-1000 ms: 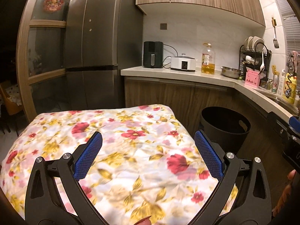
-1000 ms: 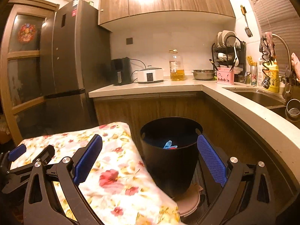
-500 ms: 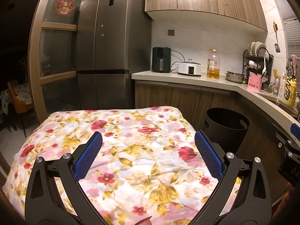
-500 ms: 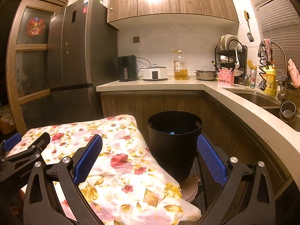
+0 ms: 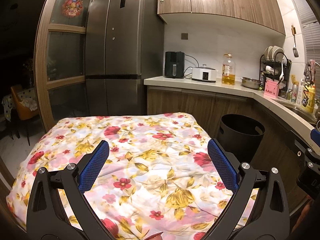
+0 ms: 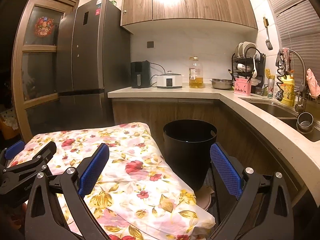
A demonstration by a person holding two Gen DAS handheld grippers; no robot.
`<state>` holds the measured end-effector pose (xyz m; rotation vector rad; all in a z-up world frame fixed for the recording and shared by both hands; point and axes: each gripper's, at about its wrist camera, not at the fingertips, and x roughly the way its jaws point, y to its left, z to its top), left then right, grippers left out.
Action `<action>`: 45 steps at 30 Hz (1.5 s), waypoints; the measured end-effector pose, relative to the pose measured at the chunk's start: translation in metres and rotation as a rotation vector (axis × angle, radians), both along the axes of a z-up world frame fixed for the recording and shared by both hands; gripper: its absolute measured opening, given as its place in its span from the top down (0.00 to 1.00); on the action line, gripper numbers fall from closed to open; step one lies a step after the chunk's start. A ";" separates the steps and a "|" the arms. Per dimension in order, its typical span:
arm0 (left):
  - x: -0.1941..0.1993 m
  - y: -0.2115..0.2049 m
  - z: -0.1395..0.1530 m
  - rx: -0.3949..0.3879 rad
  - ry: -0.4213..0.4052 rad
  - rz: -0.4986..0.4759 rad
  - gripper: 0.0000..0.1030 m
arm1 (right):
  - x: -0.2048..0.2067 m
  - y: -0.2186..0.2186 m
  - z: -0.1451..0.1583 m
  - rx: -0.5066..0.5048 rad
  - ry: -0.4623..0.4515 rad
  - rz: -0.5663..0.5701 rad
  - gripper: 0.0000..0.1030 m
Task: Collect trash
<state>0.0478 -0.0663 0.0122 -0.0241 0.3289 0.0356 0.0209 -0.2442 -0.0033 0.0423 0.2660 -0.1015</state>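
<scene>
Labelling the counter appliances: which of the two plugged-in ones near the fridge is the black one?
The tall black air fryer, the one nearest the fridge. The low white cooker beside it has a lid and sits closer to the oil bottle.

The floral cloth (image 5: pixel 152 160) lies bare, so a gripper could pass anywhere above it. The black bin (image 6: pixel 190 140) stands just beside its right edge, mouth uncovered and reachable from above. The counter (image 6: pixel 270 128) and cabinets (image 6: pixel 160 112) hem the bin on two sides.
</scene>
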 end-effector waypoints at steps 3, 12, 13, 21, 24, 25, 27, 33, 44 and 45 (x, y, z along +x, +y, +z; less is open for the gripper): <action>-0.003 0.001 0.002 -0.002 -0.007 0.001 0.06 | -0.001 0.002 0.001 -0.001 -0.004 0.002 0.05; -0.006 0.003 0.003 -0.006 -0.011 0.004 0.06 | -0.001 0.005 0.003 0.000 -0.004 0.006 0.05; -0.006 0.003 0.003 -0.005 -0.012 0.004 0.06 | -0.001 0.005 0.003 -0.001 -0.004 0.005 0.05; -0.008 0.004 0.006 -0.005 -0.015 0.004 0.06 | 0.000 0.005 0.003 0.003 -0.002 0.006 0.05; -0.009 0.004 0.007 -0.006 -0.016 0.005 0.06 | 0.000 0.004 0.002 0.004 -0.001 0.007 0.05; -0.009 0.003 0.007 -0.005 -0.017 0.005 0.06 | 0.000 0.004 0.002 0.005 0.000 0.007 0.05; -0.009 0.003 0.008 -0.005 -0.018 0.005 0.06 | 0.000 0.004 0.003 0.007 0.000 0.007 0.05; -0.009 0.004 0.010 -0.009 -0.019 0.002 0.06 | 0.000 0.004 0.003 0.006 0.000 0.006 0.05; -0.010 0.003 0.012 -0.013 -0.022 0.001 0.06 | 0.001 0.003 0.004 0.008 -0.001 0.004 0.05; -0.010 0.003 0.012 -0.012 -0.022 0.002 0.06 | 0.001 0.003 0.004 0.009 0.000 0.005 0.05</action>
